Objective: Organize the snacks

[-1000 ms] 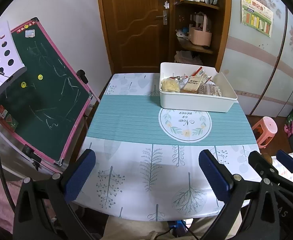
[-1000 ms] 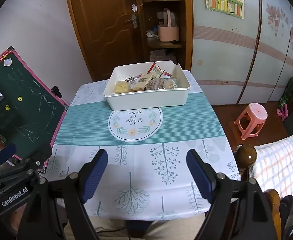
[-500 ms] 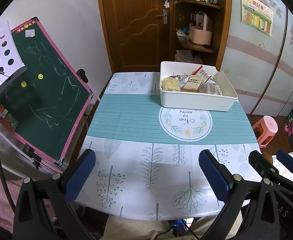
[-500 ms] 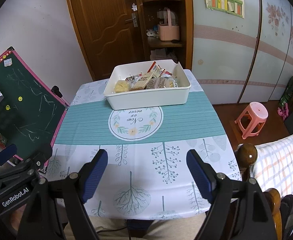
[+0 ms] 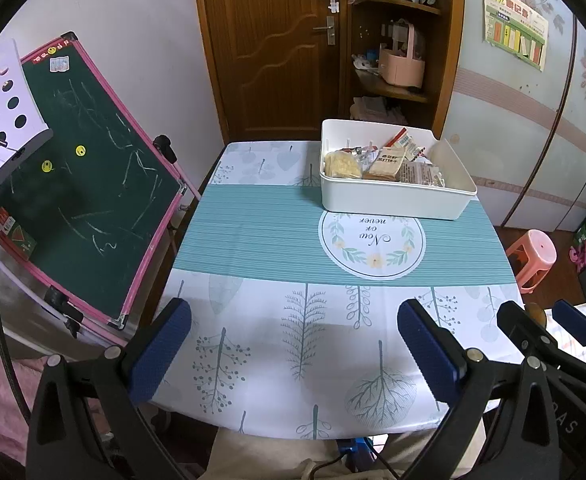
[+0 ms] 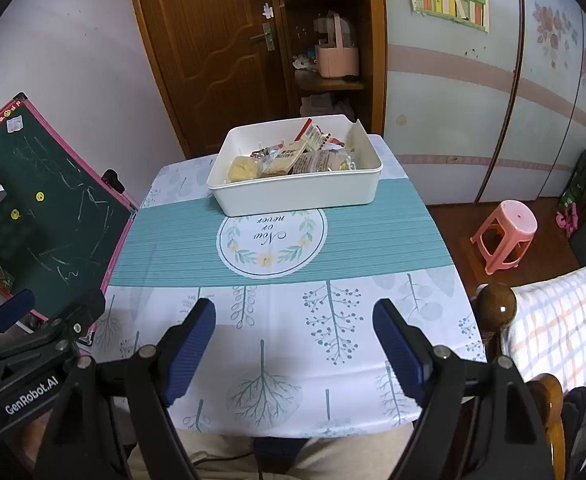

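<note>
At the desk's [image 5: 253,240] far end, snack packets [image 5: 385,162] heaped in white bin [image 5: 393,200]: light, crinkly, slippery, crushable, best pinched by sealed edges; left tool [image 5: 293,344] and right tool [image 6: 293,344] both agape, empty.

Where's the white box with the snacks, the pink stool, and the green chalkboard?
White plastic snack box [image 6: 301,196]: right wrist view, on its near outer wall.
Small pink plastic stool [image 6: 511,216]: right wrist view, on its round seat.
Green chalkboard with pink frame [image 5: 81,184]: left wrist view, on the middle of its writing surface.
</note>
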`<state>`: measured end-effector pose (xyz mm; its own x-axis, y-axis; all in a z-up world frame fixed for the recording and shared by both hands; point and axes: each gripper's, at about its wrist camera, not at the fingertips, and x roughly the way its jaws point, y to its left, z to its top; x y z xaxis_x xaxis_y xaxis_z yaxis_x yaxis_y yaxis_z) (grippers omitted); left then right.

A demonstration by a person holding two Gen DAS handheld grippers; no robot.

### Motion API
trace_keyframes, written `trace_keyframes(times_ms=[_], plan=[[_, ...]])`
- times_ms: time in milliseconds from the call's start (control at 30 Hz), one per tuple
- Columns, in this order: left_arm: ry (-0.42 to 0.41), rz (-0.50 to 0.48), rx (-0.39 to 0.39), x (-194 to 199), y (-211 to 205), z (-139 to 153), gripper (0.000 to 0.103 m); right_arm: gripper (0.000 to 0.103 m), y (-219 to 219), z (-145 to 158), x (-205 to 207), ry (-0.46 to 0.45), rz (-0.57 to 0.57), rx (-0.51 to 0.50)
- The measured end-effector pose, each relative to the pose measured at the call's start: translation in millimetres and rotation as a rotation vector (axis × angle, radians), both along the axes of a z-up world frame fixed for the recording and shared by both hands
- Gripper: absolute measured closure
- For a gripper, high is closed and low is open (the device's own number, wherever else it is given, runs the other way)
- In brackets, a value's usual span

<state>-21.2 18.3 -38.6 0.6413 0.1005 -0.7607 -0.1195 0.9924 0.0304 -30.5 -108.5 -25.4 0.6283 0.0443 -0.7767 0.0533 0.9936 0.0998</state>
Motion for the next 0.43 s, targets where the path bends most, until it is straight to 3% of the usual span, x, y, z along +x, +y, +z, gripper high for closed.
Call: trace_keyframes(times_ms=[433], plan=[[0.002, 0.0, -0.002, 0.5, -0.7, 0.4, 0.0, 0.021, -1.0, 0.3, 0.2, 0.0, 0.001, 0.0]])
